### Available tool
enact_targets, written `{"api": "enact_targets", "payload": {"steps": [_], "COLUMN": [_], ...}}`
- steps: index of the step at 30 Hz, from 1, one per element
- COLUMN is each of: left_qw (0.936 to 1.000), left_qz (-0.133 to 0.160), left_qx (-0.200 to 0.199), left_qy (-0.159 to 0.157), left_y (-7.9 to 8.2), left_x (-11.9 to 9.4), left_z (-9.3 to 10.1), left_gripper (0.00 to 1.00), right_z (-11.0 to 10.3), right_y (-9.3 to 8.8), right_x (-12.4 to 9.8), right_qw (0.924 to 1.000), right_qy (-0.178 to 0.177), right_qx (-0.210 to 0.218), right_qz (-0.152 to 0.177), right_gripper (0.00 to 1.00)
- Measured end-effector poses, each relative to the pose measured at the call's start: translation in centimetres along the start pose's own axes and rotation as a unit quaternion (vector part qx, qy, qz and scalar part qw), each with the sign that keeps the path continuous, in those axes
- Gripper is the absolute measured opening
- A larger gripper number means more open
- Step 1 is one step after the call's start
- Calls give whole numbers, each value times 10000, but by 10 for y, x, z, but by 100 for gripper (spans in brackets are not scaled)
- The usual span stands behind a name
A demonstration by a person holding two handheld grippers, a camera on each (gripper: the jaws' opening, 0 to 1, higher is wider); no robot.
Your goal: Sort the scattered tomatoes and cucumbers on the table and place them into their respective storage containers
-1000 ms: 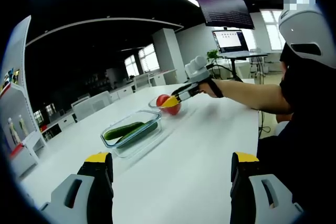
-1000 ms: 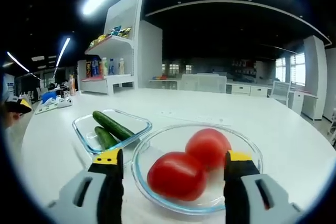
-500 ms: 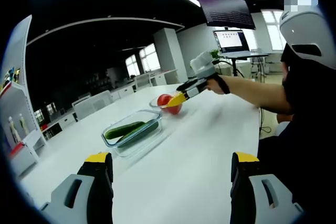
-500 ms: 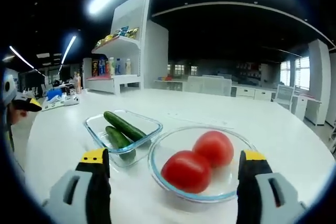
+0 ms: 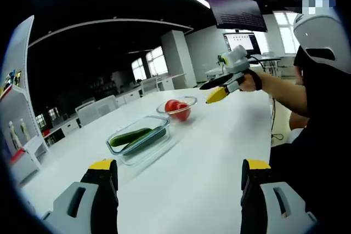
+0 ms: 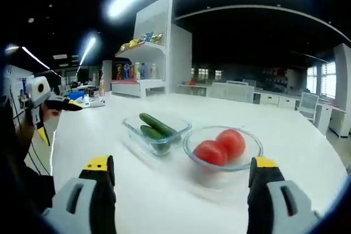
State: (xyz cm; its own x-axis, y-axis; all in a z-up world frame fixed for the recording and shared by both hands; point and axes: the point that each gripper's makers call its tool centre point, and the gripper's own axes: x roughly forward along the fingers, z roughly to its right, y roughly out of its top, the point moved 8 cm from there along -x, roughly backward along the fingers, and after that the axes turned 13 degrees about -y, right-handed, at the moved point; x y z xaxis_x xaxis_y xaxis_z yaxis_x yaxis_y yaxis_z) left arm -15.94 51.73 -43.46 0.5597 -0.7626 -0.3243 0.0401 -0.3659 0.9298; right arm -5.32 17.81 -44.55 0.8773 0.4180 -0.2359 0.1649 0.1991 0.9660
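Both tools, left (image 5: 178,190) and right (image 6: 178,187), gape empty; two red tomatoes (image 6: 221,147) fill the round glass bowl (image 6: 241,160), so a careless sweep could knock it off the white surface (image 6: 164,190).

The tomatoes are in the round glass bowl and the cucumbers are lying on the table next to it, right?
Not quite. The tomatoes are in the round glass bowl, but the cucumbers are not on the bare table. They lie inside the rectangular glass container beside the bowl. The right gripper view shows this.
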Motion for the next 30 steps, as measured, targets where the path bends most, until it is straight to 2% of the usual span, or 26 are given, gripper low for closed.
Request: {"api": "enact_targets", "payload": {"steps": [9, 14, 21, 30], "left_qw": [10000, 9999, 9998, 9998], "left_qz": [43, 79, 84, 66], "left_qx": [62, 90, 154, 206], "left_qy": [-59, -35, -27, -41], "left_y": [5, 8, 13, 17], "left_x": [4, 2, 0, -1], "left_z": [3, 5, 10, 12], "left_gripper": [93, 93, 94, 94], "right_z": [4, 2, -1, -3], "right_y": [4, 9, 18, 17], "right_x": [-66, -89, -104, -103], "right_qw": [9984, 9980, 9987, 9987], "right_qy": [-249, -238, -106, -72], "right_qx": [-506, -575, -497, -513], "right_qz": [-102, -143, -9, -16], "right_gripper": [97, 97, 97, 97]}}
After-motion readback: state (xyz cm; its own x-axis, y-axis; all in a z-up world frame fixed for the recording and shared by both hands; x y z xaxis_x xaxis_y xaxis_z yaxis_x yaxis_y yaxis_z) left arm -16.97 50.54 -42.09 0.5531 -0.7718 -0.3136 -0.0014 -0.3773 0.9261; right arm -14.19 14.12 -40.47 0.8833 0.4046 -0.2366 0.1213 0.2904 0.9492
